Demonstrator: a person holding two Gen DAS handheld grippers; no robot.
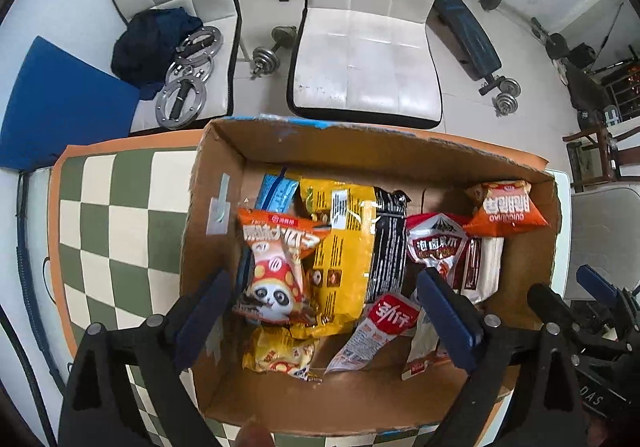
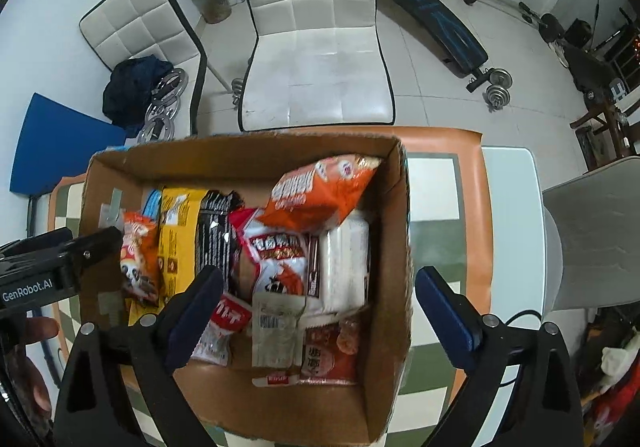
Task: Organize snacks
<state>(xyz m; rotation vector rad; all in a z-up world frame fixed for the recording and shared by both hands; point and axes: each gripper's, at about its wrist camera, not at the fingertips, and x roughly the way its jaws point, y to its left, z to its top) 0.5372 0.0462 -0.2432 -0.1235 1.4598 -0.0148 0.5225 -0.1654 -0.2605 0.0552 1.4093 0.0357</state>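
Note:
An open cardboard box stands on the checked tablecloth and holds several snack packets. In the left wrist view I see an orange panda packet, a big yellow bag, a black packet, a red-and-white packet and an orange packet. My left gripper hangs open over the box's left half, gripping nothing. My right gripper hangs open over the box's right half, above a white packet and a red packet. The orange packet leans at the far side.
The green-and-cream tablecloth has an orange border. White padded chairs stand beyond the table, with dumbbells, a weight bench and a blue mat on the floor. A person's hand shows at the lower left.

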